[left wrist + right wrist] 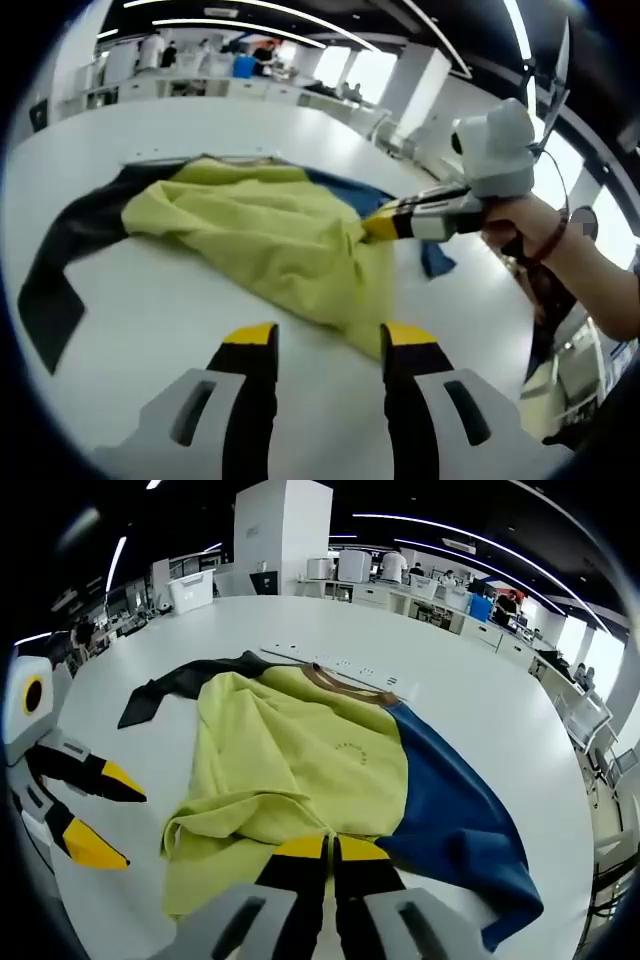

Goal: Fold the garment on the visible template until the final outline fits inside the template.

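A yellow-green shirt [290,750] lies rumpled on the white table [480,680], its collar at the far side. One sleeve is black [175,685], the other blue [450,810]. My right gripper [331,849] is shut on the folded near hem of the yellow cloth. In the left gripper view the shirt [260,225] spreads ahead, with the black sleeve [60,260] to the left, and the right gripper [382,228] pinches its right edge. My left gripper [328,338] hovers open over bare table just short of the cloth, and in the right gripper view the left gripper [112,813] stands open at the left.
A white power strip [340,665] lies just beyond the collar. A person's hand [520,225] holds the right gripper. Desks, pillars and people stand far behind the table. The table edge [560,780] curves close to the blue sleeve.
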`<action>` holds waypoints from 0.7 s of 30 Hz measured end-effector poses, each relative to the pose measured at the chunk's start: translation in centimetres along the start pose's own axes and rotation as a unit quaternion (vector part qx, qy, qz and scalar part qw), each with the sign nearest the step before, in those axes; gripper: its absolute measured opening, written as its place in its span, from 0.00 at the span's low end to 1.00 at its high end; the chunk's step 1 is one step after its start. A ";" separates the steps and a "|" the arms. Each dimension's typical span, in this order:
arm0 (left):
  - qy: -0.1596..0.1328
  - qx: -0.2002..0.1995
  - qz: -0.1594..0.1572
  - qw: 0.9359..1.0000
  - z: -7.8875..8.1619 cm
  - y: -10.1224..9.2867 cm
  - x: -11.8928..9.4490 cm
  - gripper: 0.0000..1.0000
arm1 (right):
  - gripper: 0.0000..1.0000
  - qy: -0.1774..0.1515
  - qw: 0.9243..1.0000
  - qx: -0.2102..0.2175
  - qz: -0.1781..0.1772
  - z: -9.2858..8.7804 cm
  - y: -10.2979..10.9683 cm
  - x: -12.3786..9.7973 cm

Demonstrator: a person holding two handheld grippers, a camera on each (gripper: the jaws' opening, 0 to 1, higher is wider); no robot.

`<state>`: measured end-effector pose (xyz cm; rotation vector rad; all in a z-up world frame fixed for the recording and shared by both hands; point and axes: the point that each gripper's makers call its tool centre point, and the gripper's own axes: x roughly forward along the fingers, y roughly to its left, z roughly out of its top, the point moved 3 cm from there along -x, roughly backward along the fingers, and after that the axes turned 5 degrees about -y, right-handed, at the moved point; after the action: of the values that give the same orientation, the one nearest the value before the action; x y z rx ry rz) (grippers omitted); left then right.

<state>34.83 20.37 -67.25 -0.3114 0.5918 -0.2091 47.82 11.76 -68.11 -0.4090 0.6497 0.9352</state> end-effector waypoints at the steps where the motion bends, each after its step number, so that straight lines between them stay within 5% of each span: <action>1: 0.000 0.000 0.000 1.000 0.1 -0.1 0.1 0.35 | 0.00 0.000 1.000 0.001 0.000 0.0 0.0 0.0; 8: 0.002 -0.001 0.006 1.000 0.3 -0.4 1.6 0.25 | 0.00 -0.002 1.000 0.006 0.001 -0.1 0.0 0.1; 16: 0.004 0.003 0.022 1.000 0.2 -0.7 2.8 0.24 | 0.00 -0.003 1.000 0.011 0.002 -0.1 0.0 0.1; 21: 0.011 0.020 0.038 0.999 0.1 -0.1 3.1 0.11 | 0.00 -0.004 1.000 0.017 0.005 -0.2 0.1 0.0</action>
<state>37.36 19.44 -68.72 -0.2481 0.6186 -0.1504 47.72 11.72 -68.24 -0.3727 0.6600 0.9342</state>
